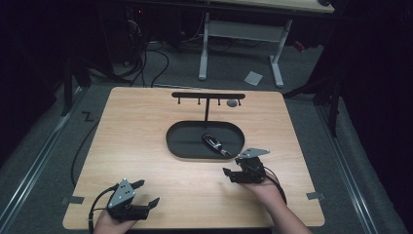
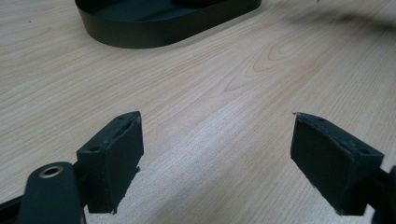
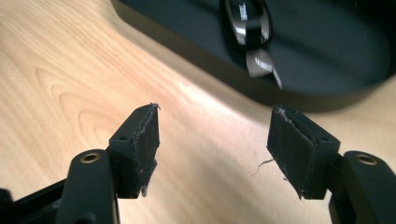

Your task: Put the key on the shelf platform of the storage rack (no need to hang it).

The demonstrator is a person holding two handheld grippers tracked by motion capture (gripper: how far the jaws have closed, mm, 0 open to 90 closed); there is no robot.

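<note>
High view, item one: we log a black oval tray (image 1: 181,146) as landmark, with a car key (image 1: 214,143) lying inside it, right of centre. Our right gripper (image 1: 233,165) sits just beside the tray's near right rim, jaws parted, nothing between. Our left gripper (image 1: 146,192) rests well apart, near-left of the tray, jaws wide, empty.

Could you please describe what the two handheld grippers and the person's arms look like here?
Both are black two-jaw tools. The left gripper and right gripper each carry a grey three-cornered plate on top and trail a black cable. In the gripper views, the fingers are blocky, with dark, frayed-edged pads and brass-ringed holes in the linkage. The forearms look bare, with no sleeves in sight.
</note>
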